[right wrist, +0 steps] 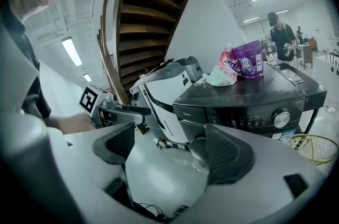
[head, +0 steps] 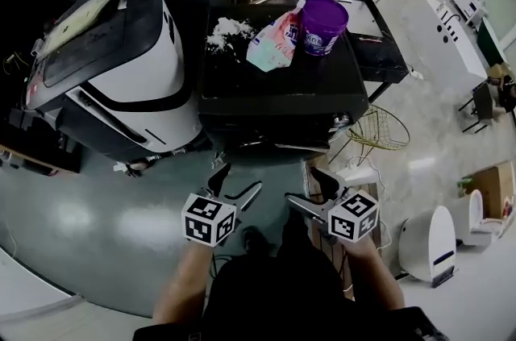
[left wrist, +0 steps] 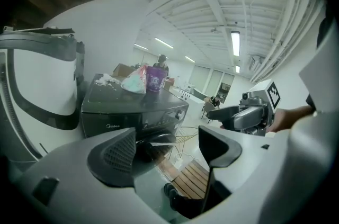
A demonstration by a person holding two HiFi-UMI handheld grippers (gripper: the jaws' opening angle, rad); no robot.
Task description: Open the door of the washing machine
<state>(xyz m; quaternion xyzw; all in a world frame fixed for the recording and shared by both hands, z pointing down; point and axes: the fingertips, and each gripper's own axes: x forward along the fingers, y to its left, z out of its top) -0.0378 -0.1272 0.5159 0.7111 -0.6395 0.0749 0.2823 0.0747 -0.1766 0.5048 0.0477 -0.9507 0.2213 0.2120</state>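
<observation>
1. Both claws sit closest to the lens: left claw (head: 236,180) and right claw (head: 310,190), each with jaws spread wide and nothing between them, well short of the target.
2. Straight ahead on the floor stands the black washing machine (head: 274,89). Its round door (left wrist: 153,142) is low on the front face, below the control knob (right wrist: 281,118), and it's shut.
3. My read is that the door is a stiff, hinged porthole on a latch, smooth and likely slippery. Hook one jaw into the handle recess at its edge and pull firmly. I can't tell which side that's on.
4. Up top, a purple tub (head: 323,25) is at the far right corner, a detergent pouch (head: 274,41) touches it, and white powder (head: 226,31) lies at the far left.
5. Watch the swing. A white-and-black appliance (head: 121,65) crowds the machine's left side, and a gold wire basket (head: 379,128) sits near its right front corner.
</observation>
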